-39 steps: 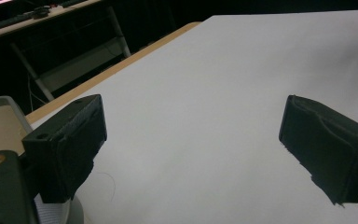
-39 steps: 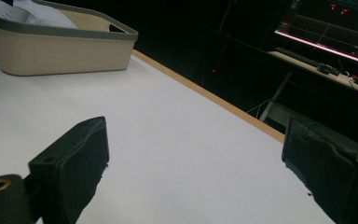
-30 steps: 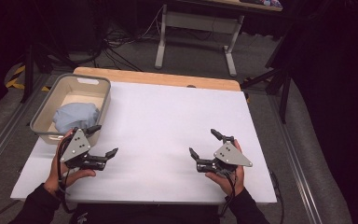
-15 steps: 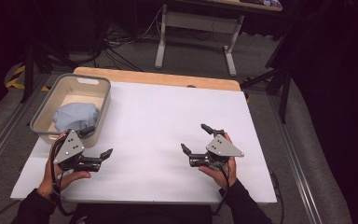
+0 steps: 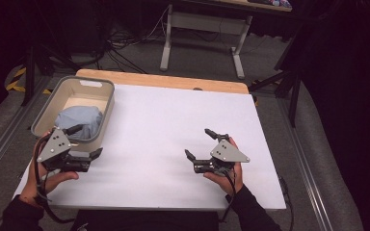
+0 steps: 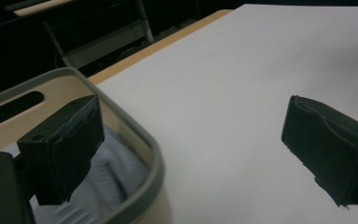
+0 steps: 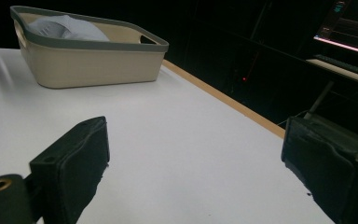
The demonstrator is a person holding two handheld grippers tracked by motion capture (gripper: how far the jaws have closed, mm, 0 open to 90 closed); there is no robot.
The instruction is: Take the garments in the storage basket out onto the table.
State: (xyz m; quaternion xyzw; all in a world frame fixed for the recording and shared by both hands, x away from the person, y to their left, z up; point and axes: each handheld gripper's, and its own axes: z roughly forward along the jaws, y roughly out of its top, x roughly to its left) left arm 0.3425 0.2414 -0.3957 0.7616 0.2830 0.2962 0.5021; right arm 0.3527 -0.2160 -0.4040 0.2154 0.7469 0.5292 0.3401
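Left gripper and right gripper both spread, empty; blue cloth in bin at left gripper's twelve o'clock, reach and pinch judged next.

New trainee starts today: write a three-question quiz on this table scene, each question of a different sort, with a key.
1. True or false: the left gripper is shut on the blue cloth.
2. Multiple choice: the blue cloth lies (A) on the bare white table top, (B) inside the beige bin, (C) between the fingers of the right gripper.
3. Fill in: the bin stands at the table's far ____ corner, seen from the person's side.

Key
1. False: its fingers stand wide apart, one over the bin, one over the table.
2. B.
3. Left.
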